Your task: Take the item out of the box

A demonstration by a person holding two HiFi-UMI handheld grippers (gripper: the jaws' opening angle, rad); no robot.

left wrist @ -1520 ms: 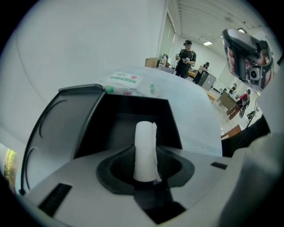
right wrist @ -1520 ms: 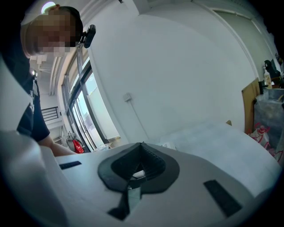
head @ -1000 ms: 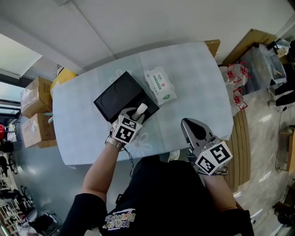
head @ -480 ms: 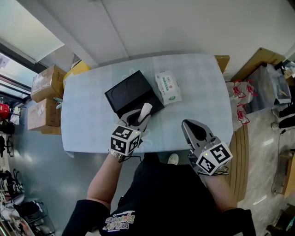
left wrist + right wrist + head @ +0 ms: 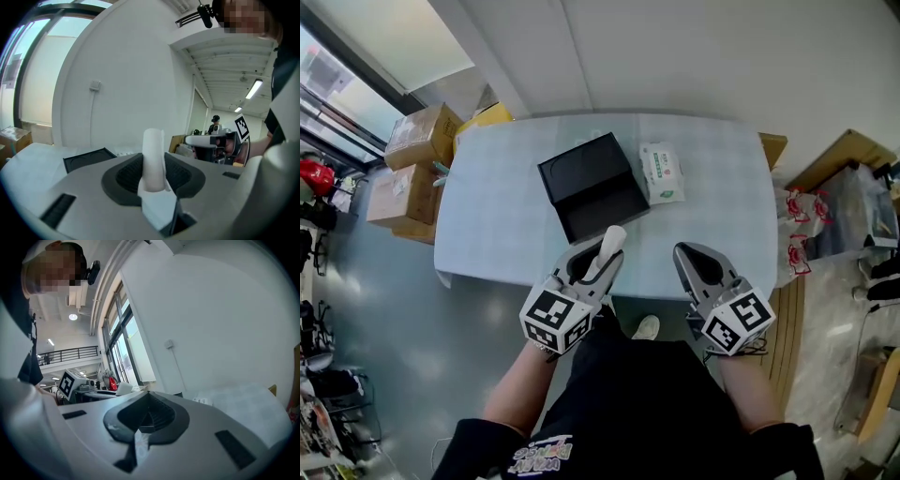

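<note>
The black box [image 5: 591, 183] lies open on the pale table [image 5: 506, 225], its inside dark and bare; in the left gripper view the box [image 5: 89, 158] shows beyond the jaws. My left gripper [image 5: 598, 258] is near the table's front edge, shut on a white tube-shaped item [image 5: 612, 244]. That item [image 5: 153, 154] stands upright between the dark pads, clear of the box. My right gripper [image 5: 694, 255] hovers at the front edge to the right, shut with nothing in it [image 5: 147, 397].
A white tissue pack [image 5: 661, 172] lies just right of the box. Cardboard boxes [image 5: 417, 159] stand on the floor left of the table. Bags and a wooden board [image 5: 825, 187] sit to the right. A wall runs behind the table.
My left gripper has drawn back from the box toward the front edge, carrying the white item out with it. The right gripper has stayed put.
</note>
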